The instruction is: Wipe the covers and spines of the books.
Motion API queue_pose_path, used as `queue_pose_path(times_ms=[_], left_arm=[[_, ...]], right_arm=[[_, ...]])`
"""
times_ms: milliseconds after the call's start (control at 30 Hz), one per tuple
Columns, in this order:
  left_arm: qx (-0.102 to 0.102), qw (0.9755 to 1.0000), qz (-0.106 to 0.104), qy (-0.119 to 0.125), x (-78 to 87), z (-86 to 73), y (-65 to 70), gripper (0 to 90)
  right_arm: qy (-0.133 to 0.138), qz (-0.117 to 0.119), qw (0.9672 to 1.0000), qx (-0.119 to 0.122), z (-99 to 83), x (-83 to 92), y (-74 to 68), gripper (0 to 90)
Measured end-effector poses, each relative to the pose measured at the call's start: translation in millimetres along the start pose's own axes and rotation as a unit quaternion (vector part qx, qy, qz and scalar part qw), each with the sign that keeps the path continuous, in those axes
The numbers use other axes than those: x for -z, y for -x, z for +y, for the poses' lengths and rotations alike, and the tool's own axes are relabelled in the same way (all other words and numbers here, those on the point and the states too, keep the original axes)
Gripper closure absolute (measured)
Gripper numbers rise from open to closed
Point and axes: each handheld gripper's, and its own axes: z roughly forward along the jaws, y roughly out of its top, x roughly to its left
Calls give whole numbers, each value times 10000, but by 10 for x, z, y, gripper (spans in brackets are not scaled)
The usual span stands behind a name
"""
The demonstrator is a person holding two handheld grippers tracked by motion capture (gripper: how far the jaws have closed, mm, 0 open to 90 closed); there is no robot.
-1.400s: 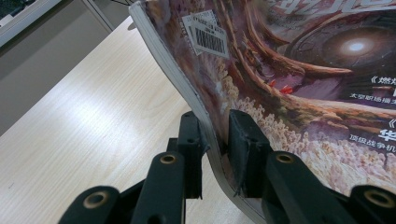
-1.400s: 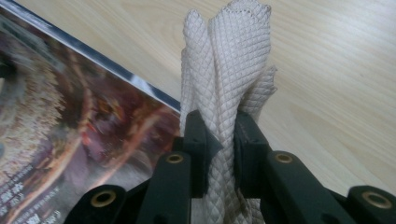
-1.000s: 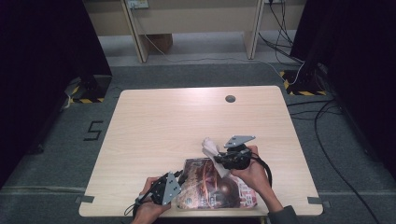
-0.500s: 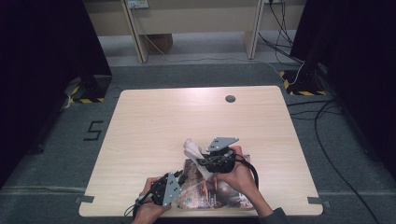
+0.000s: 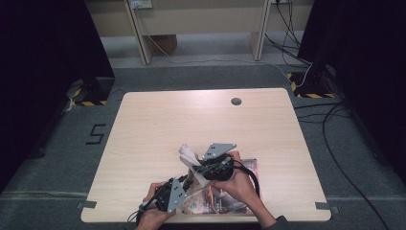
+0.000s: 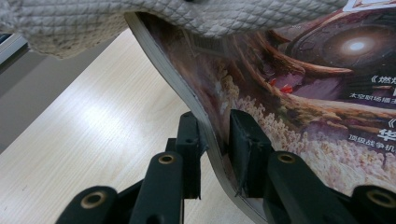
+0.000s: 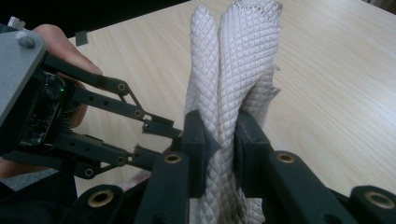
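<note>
Jaws of the left gripper (image 6: 212,140) clamp the magazine's (image 6: 299,107) edge; the right gripper (image 7: 219,140) grasps the folded cloth (image 7: 233,60) above the desk (image 5: 191,120).

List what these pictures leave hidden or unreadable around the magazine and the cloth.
- Magazine: in the left gripper view its title is cut off by the frame's edge and covered by the cloth.
- Magazine cover in the high view: too small to read, partly under the right hand.
- Cloth's lower end: in the right gripper view, hidden behind the right gripper.
- Left gripper: its fingertips sit under its grey plate in the high view.
</note>
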Motion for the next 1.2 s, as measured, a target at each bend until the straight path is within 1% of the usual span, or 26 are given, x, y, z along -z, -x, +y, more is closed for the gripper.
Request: queue_pose_path(times_ms=[100, 167, 300, 367, 433, 633, 900, 967, 1033, 1067, 1200], left_arm=[[-10, 10000, 1, 3, 2, 3, 6, 742], [-35, 10000, 12, 10, 3, 10, 3, 743], [-49, 10000, 17, 12, 3, 12, 9, 743], [-48, 10000, 21, 17, 2, 13, 7, 742], [-48, 10000, 25, 17, 3, 14, 9, 742], [-35, 10000, 14, 9, -3, 9, 5, 738], [-36, 10000, -1, 18, 2, 12, 3, 737], [-35, 10000, 4, 18, 2, 13, 4, 737], [-47, 10000, -3, 8, 4, 13, 4, 737], [-45, 10000, -5, 9, 4, 12, 3, 736], [-36, 10000, 2, 0, 0, 10, 3, 735]], right_arm=[[-56, -33, 9999, 77, -9, 1, 11, 782], [-94, -10, 10000, 20, -11, 11, 27, 788], [-184, -85, 9998, -41, -28, 31, 60, 792], [-243, -99, 9997, -27, -31, 42, 88, 793], [-302, -171, 9994, -14, -49, 54, 124, 794], [-420, -229, 9986, -228, -146, 78, 259, 794], [-537, -268, 9977, -320, -236, 115, 383, 794], [-571, -306, 9971, -392, -258, 127, 408, 793], [-600, -314, 9969, -394, -285, 136, 442, 794], [-640, -329, 9963, -467, -298, 143, 454, 793], [-694, -368, 9953, -570, -372, 159, 545, 793]])
